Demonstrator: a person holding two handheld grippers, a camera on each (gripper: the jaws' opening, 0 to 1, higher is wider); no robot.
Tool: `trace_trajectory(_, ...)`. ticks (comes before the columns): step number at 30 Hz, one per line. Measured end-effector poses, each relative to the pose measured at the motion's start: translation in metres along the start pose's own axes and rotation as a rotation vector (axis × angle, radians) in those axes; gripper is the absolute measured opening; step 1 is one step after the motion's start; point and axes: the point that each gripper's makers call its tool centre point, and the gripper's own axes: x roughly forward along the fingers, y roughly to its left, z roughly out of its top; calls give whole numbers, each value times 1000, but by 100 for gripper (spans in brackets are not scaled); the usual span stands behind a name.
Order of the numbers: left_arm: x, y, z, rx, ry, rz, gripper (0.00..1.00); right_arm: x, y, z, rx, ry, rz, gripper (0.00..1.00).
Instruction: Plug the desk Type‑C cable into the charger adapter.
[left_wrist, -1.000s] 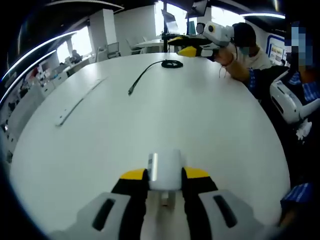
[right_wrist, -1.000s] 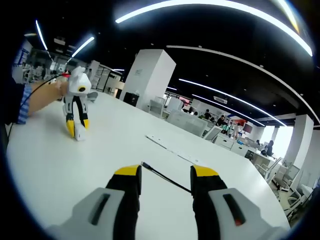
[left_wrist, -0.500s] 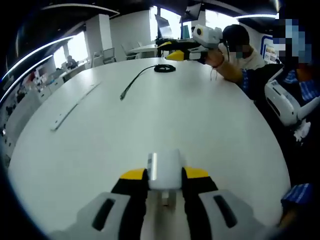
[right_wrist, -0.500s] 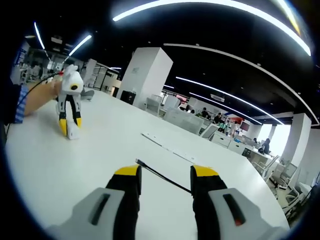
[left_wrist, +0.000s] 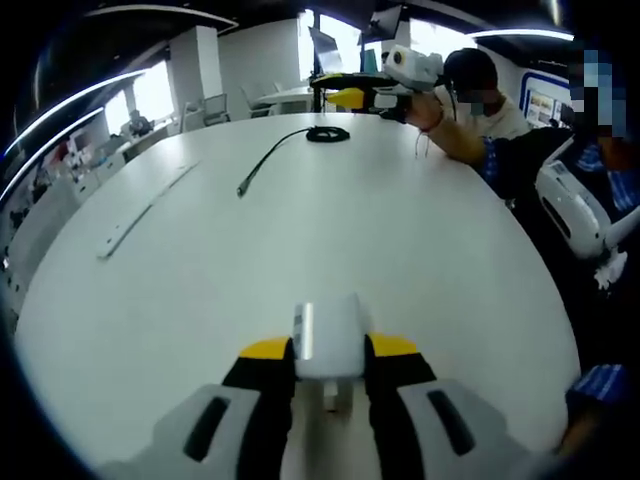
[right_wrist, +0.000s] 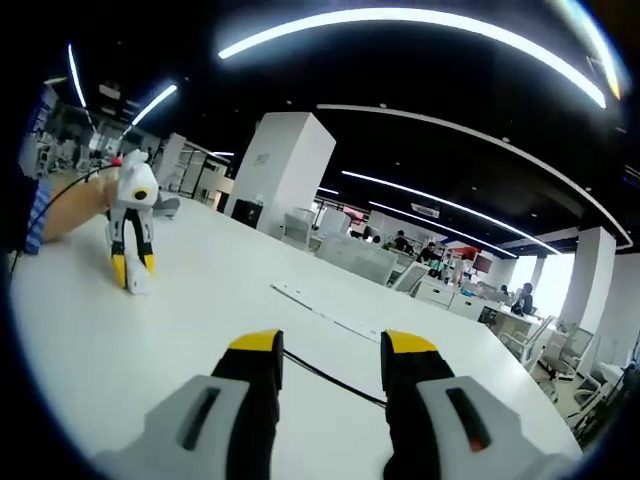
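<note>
Item one, nearest: we are holding the charger adapter (left_wrist: 328, 340) in the left gripper (left_wrist: 330, 352), its jaws clamped on the white block's two sides, the block standing upright between the yellow tips and resting low over the white table (left_wrist: 400, 240). We are judging this half of the job as done: the adapter is secured and facing forward.

Item two: we are carrying the right gripper (right_wrist: 332, 352) with its jaws apart and nothing between them. Just ahead of its tips, the Type-C cable (right_wrist: 330, 378) is running as a thin black line across the table, passing through the gap between the jaws.

Item three, farther ahead of the left gripper: the same cable (left_wrist: 275, 155) is lying straight, its plug end pointing toward us and its far end coiled near the table's far edge, well apart from the adapter.

Item four, farthest: a flat pale strip (left_wrist: 140, 212) is lying off to the left of the cable.

Outstanding, as we are reading it: the cable is not yet gripped, not yet brought to the adapter, not yet inserted. We cannot tell where the adapter's port is facing.
</note>
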Motion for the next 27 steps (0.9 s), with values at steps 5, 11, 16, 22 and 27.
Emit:
trace_trajectory(5, 0, 1, 0, 5, -19, -11, 27, 4, -2, -4, 45, -2, 7, 39)
trace_trajectory(11, 0, 0, 1, 11, -35, -21, 27, 7, -6, 9, 46, -19, -4, 39)
trace_trajectory(16, -1, 0, 2, 11, -40, -22, 27, 14, -9, 23, 41, -33, 16, 38)
trace_trajectory(22, -1, -1, 2, 9, -42, -22, 27, 30, -11, 29, 21, -2, 50, 38)
trace_trajectory(27, -1, -1, 1, 10, -43, -22, 27, 48, -14, 33, -6, 29, 82, 37)
